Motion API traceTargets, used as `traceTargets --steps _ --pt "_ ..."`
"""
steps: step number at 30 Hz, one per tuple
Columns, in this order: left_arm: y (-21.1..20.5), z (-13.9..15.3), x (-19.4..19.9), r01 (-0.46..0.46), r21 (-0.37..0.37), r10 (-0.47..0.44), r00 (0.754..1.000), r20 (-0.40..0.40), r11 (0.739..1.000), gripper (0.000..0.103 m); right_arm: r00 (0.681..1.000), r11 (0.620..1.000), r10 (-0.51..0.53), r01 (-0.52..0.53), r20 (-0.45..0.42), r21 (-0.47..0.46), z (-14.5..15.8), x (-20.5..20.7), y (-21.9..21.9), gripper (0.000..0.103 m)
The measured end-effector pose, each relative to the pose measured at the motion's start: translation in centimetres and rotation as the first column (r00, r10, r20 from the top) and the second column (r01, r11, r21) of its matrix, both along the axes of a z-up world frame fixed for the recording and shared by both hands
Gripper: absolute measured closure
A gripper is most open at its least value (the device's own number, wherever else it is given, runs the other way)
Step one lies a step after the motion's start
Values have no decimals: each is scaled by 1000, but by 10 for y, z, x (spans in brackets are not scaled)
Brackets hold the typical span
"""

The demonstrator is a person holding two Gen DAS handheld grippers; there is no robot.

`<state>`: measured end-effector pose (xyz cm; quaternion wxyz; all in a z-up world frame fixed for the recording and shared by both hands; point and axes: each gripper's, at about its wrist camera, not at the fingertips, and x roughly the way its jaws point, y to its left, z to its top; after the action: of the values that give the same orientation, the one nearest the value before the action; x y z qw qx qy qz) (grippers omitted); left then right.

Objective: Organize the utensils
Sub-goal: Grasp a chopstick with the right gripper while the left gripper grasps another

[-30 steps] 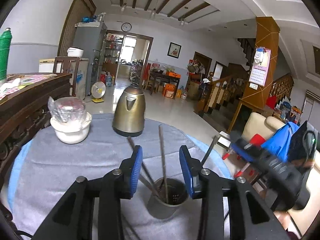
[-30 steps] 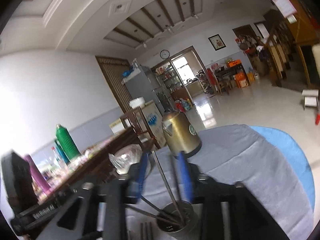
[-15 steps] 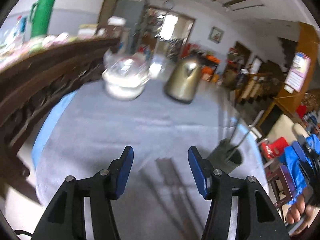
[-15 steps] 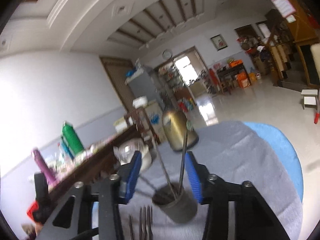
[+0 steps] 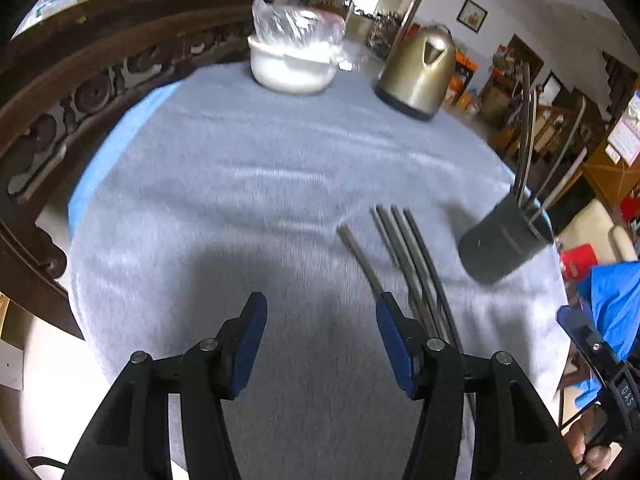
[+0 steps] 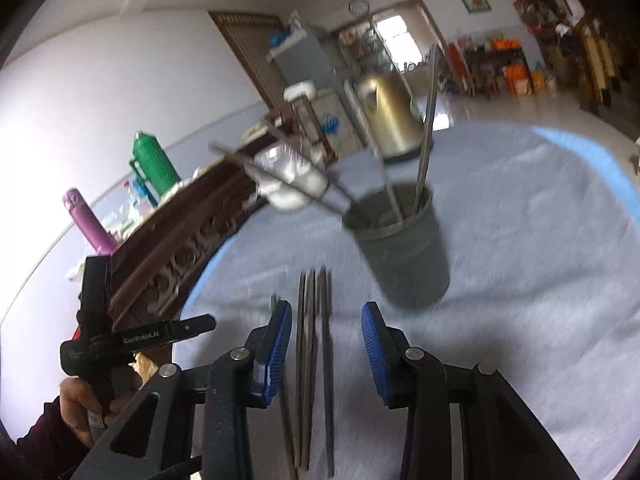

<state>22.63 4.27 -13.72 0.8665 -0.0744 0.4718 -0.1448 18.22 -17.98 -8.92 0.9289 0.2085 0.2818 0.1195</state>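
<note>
A grey metal holder cup (image 5: pixel 505 236) stands on the grey cloth at the right with several chopsticks (image 5: pixel 527 132) upright in it; it also shows in the right wrist view (image 6: pixel 404 252). Several loose dark chopsticks (image 5: pixel 404 248) lie flat on the cloth beside it. My left gripper (image 5: pixel 320 340) is open and empty, just left of the loose chopsticks. My right gripper (image 6: pixel 326 340) is open, its fingers either side of the loose chopsticks (image 6: pixel 314 344), above them.
A gold kettle (image 5: pixel 418 76) and a white bowl with a plastic-wrapped item (image 5: pixel 294 60) stand at the table's far side. A carved dark wooden sideboard (image 5: pixel 60 92) runs along the left, with bottles (image 6: pixel 154 164) on it. The left hand-held gripper body (image 6: pixel 104 340) shows in the right wrist view.
Both grippers have pulled back from the holder cup and tilted down toward the cloth. The loose chopsticks have come into view under both grippers. Both stay open.
</note>
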Motion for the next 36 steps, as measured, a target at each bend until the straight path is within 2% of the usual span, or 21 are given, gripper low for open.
traceTargets --steps 8,13,15,18,20,24,28,29,33,36 --pt "-7 -14 1 13 -3 -13 998 -54 1000 45 998 1000 1 -1 -70 4 -23 12 4 63" --pt "-14 -15 6 24 -7 -24 997 -72 1000 45 988 998 35 -42 -150 -39 -30 30 16 64" --pt "-20 -14 5 45 -17 -46 996 -77 999 45 984 997 54 -61 -171 -41 -36 35 24 68" --pt "-33 -17 6 89 -3 -89 991 -96 996 46 978 991 64 -85 -201 -100 -42 40 37 79" --pt "-39 -20 9 104 -14 -105 988 -115 995 54 971 987 64 -96 -229 -130 -47 44 43 83" --pt "-49 -29 16 115 -25 -117 980 -160 993 58 958 981 73 -120 -278 -155 -58 50 51 87" --pt "-56 -37 22 122 -31 -126 975 -184 992 71 955 972 71 -131 -288 -194 -62 51 55 95" --pt "-57 -39 23 122 -31 -126 974 -189 992 76 955 972 72 -132 -289 -194 -62 51 54 96" --pt "-62 -42 26 147 -49 -153 969 -192 988 84 953 974 61 -123 -298 -191 -61 49 52 96" --pt "-69 -42 26 183 -31 -186 966 -181 983 89 946 982 45 -100 -320 -159 -62 49 47 96"
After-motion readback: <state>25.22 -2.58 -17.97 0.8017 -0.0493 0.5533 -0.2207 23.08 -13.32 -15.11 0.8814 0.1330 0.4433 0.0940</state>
